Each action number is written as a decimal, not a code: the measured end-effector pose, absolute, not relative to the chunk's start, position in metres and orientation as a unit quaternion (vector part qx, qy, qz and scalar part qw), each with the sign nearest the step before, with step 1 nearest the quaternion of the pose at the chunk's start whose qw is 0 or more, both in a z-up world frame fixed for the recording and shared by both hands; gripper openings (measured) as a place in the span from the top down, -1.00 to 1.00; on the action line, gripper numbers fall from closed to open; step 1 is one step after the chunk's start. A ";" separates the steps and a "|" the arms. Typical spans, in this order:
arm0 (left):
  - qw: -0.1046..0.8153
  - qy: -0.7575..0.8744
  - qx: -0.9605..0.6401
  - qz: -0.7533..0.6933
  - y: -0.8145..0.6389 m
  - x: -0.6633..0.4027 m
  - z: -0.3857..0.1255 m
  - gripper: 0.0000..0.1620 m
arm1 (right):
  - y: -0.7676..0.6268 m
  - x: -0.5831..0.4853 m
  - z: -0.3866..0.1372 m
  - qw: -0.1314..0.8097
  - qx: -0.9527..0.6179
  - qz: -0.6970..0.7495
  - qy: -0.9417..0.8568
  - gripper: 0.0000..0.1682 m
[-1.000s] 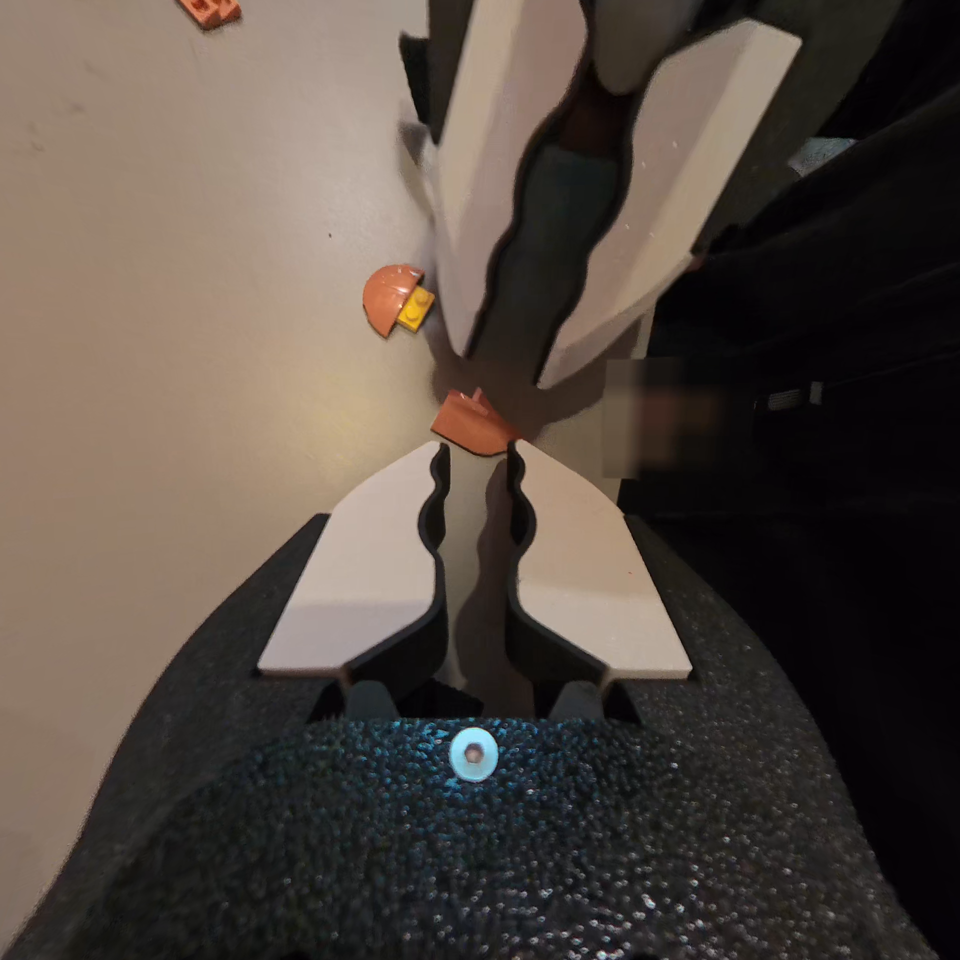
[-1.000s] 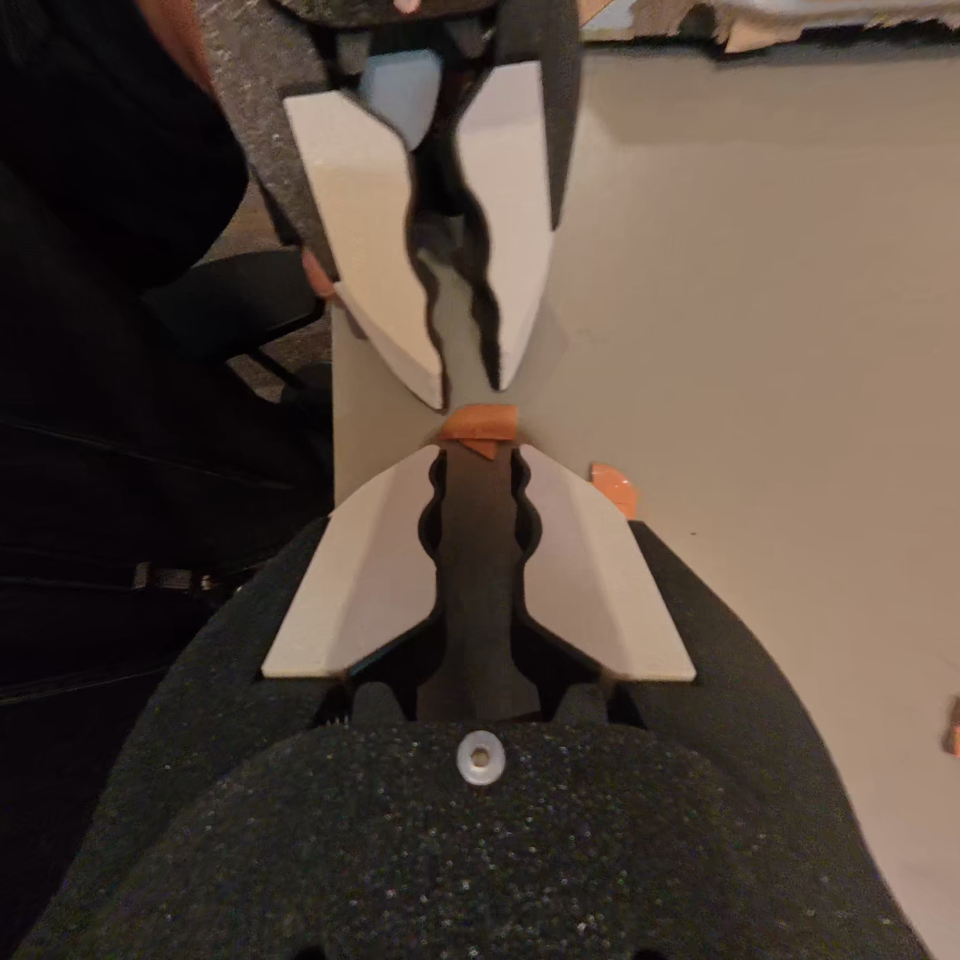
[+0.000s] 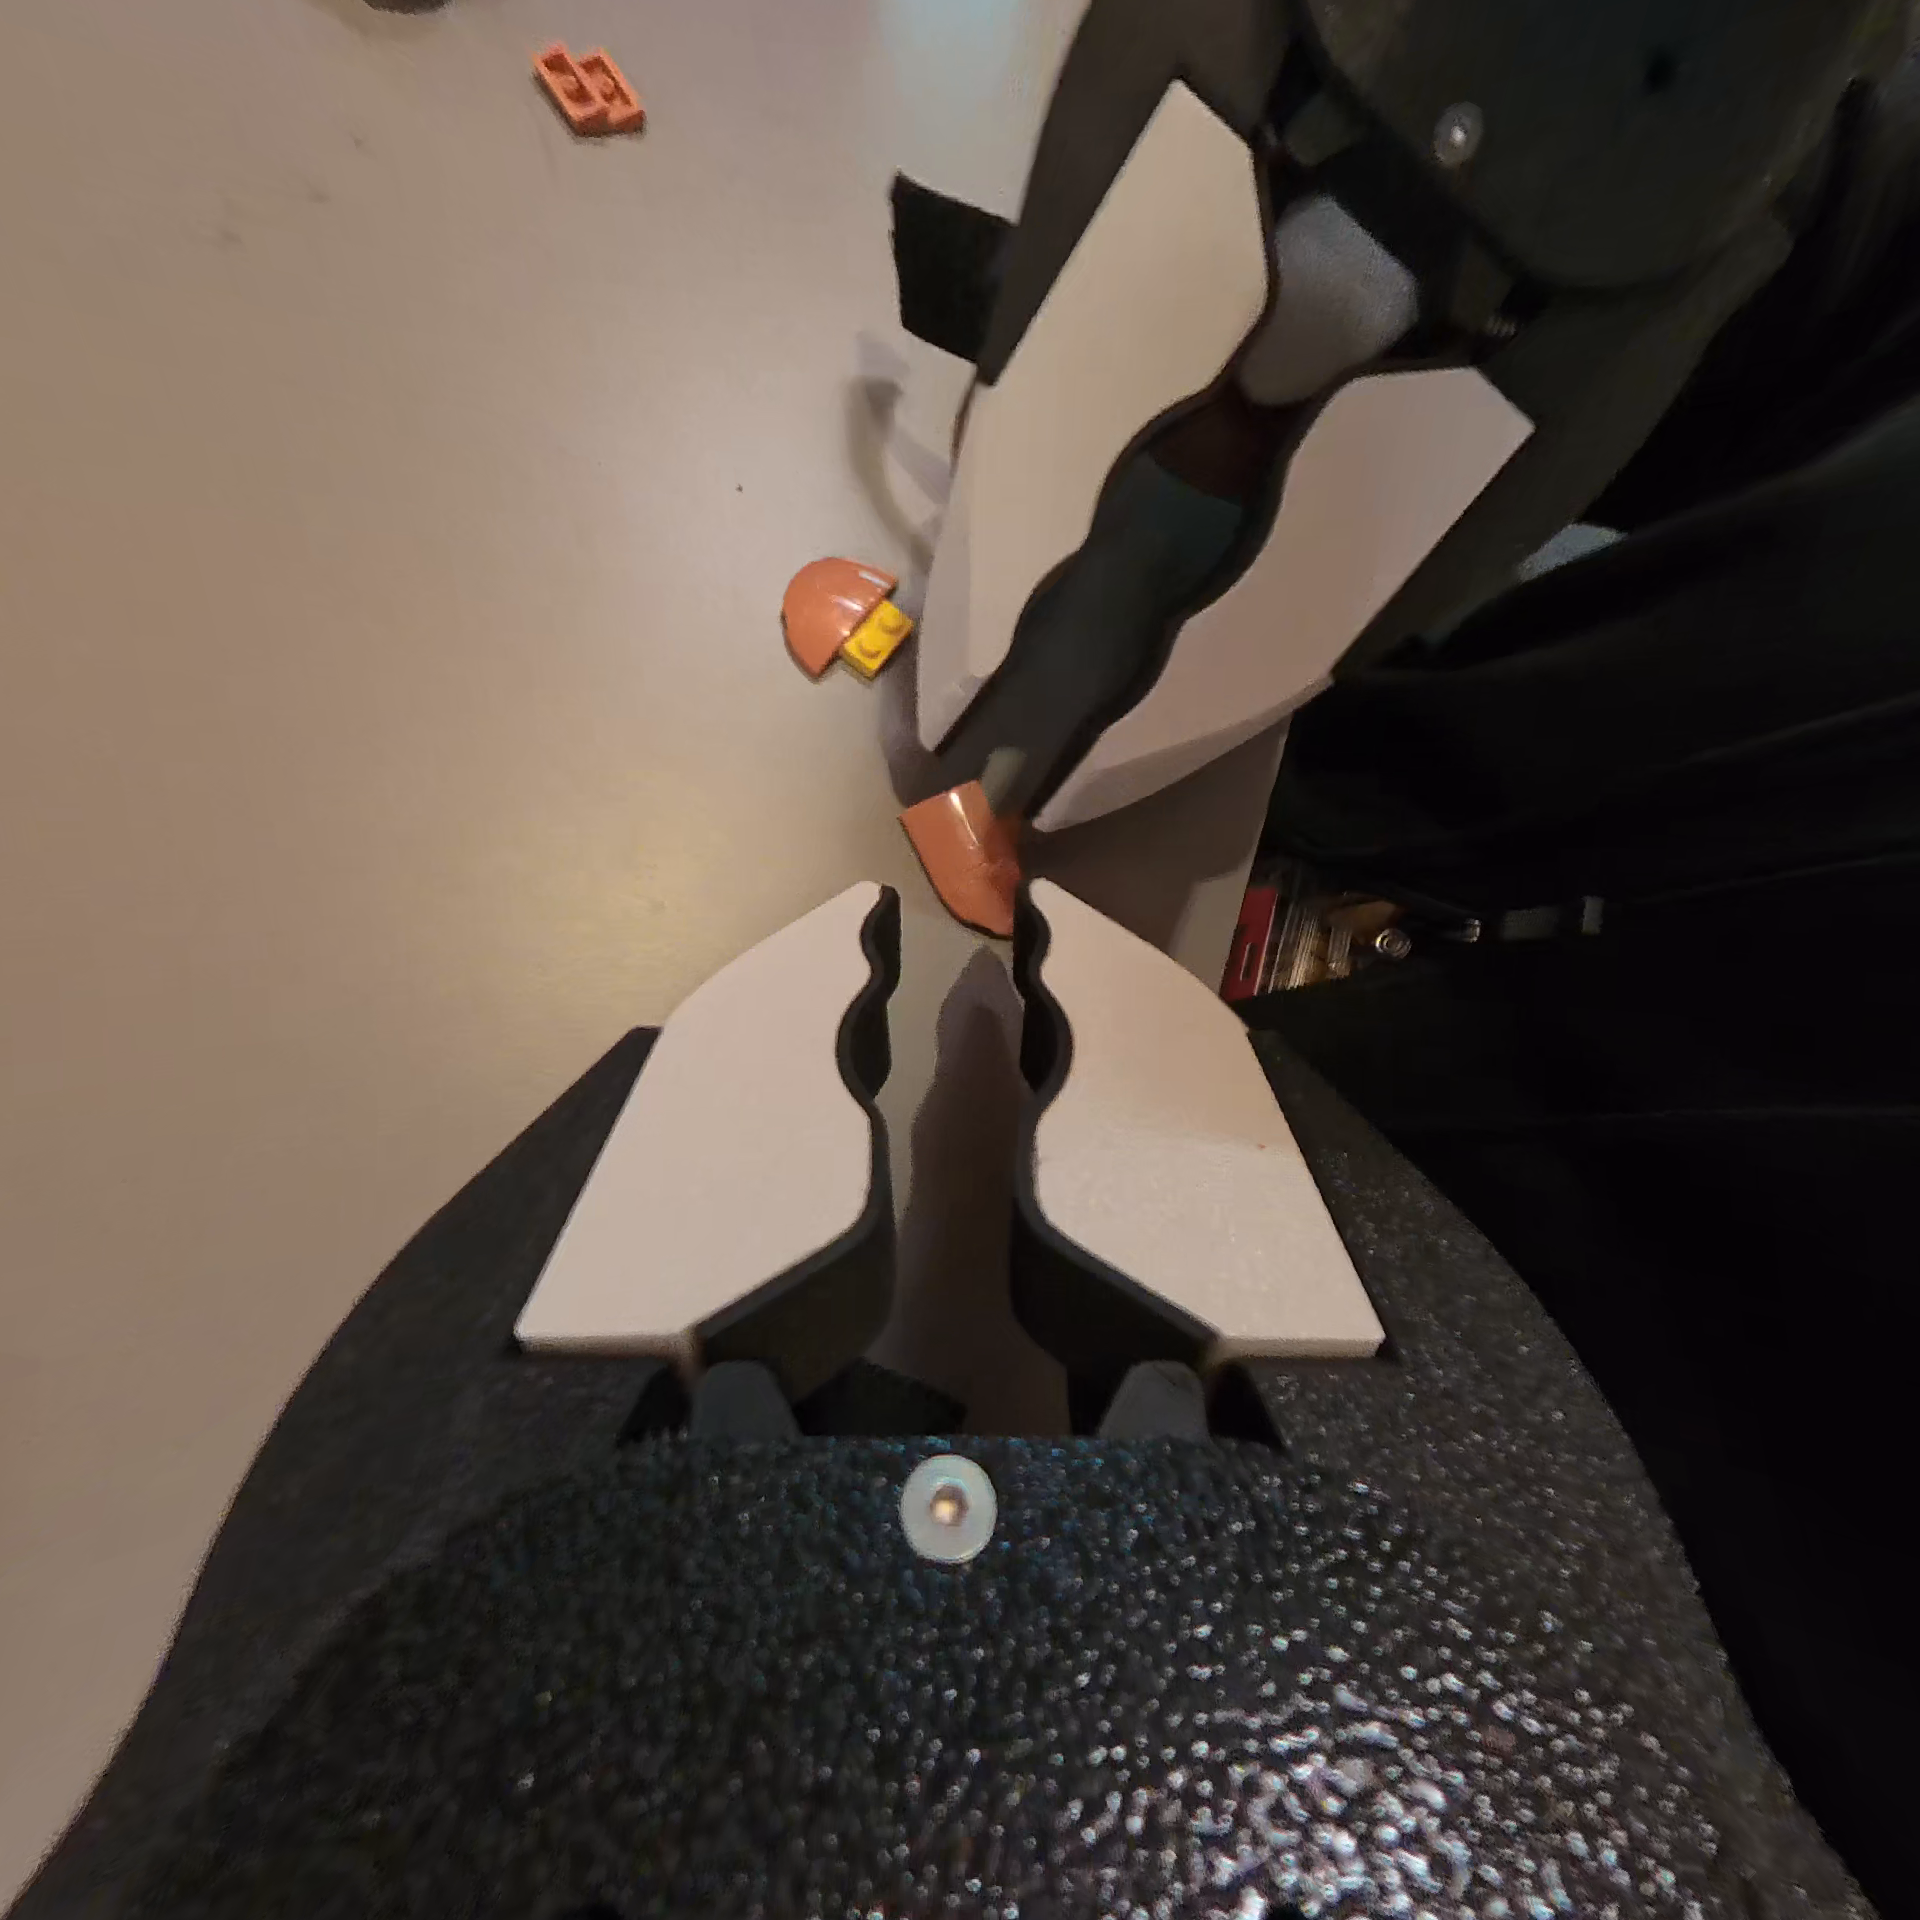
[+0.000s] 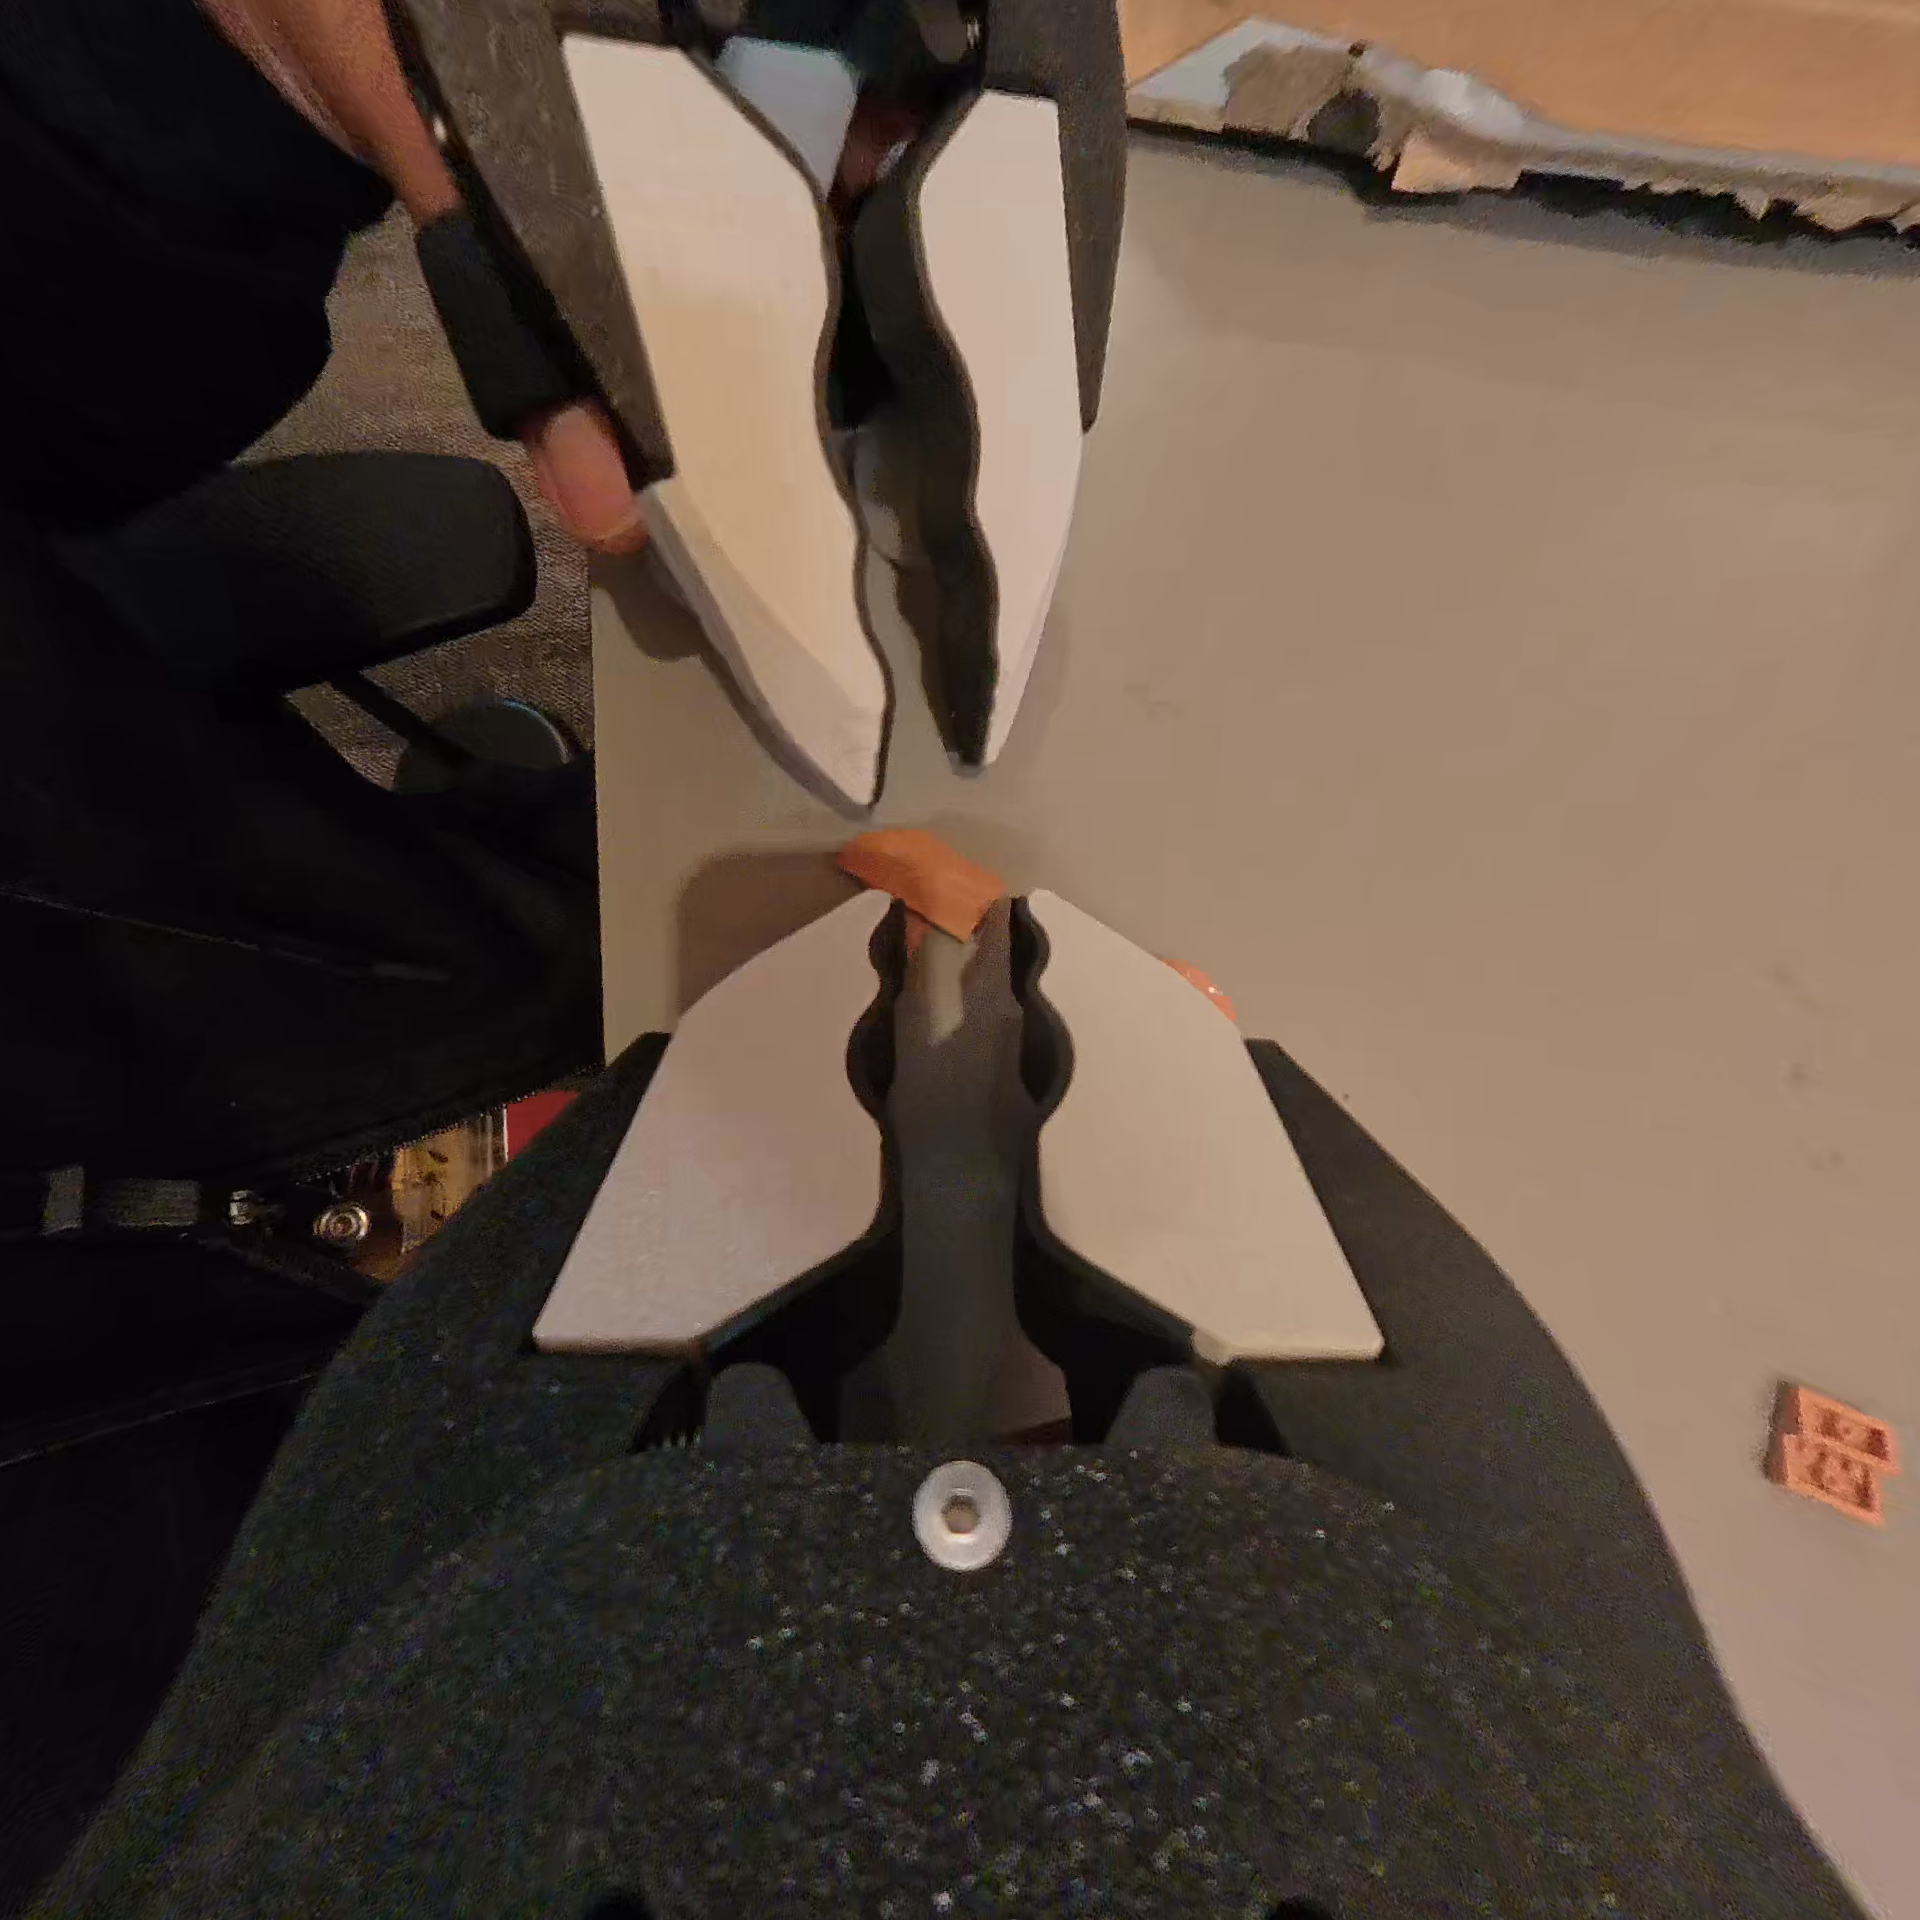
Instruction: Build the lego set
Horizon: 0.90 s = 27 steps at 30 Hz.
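Right tool (image 4: 951, 902) pinches the orange piece (image 4: 914, 871) by its edge; left tool (image 3: 956, 894) spread, so it could slip onto the worktop (image 3: 312, 623).

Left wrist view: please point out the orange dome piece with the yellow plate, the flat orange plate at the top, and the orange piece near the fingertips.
orange dome piece (image 3: 826, 623), left wrist view, curved top.
flat orange plate (image 3: 588, 90), left wrist view, its centre.
orange curved piece (image 3: 966, 852), left wrist view, smooth face.

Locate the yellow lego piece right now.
Left wrist view, centre-left: the yellow piece lies on the table, joined to an orange dome piece, just left of the right claw.
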<state>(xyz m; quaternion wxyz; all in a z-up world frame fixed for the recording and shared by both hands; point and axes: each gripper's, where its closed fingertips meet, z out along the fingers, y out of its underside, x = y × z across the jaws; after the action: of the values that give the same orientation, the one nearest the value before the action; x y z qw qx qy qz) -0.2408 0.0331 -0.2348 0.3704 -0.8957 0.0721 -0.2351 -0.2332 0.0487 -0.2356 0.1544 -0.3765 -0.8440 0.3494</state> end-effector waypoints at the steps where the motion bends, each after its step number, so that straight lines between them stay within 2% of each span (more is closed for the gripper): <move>1: 0.370 0.067 -0.896 -0.234 0.034 -0.243 -0.235 0.75 | 0.050 -0.232 -0.237 0.153 -0.378 0.348 -0.844 0.71; 7: 0.364 0.077 -0.900 -0.226 0.031 -0.243 -0.234 0.73 | 0.051 -0.233 -0.234 0.168 -0.291 0.336 -0.880 0.60; 15: 0.373 0.063 -0.900 -0.217 0.024 -0.241 -0.233 0.73 | 0.038 -0.233 -0.239 0.106 -0.138 0.289 -0.941 0.55; 18: 0.371 0.063 -0.901 -0.217 0.022 -0.240 -0.233 0.73 | 0.036 -0.234 -0.245 0.083 -0.119 0.276 -0.950 0.60; 21: 0.374 0.061 -0.899 -0.221 0.022 -0.240 -0.232 0.73 | 0.036 -0.231 -0.247 0.059 -0.106 0.268 -0.956 0.75; 27: 0.373 0.061 -0.895 -0.239 0.025 -0.238 -0.232 0.73 | 0.039 -0.232 -0.246 0.074 -0.119 0.284 -0.948 0.76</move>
<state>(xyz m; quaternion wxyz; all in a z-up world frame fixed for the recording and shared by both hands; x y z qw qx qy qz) -0.2376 0.0248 -0.2318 0.3730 -0.8946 0.0614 -0.2385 -0.2318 0.0392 -0.2461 0.0745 -0.1192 -0.9484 0.2842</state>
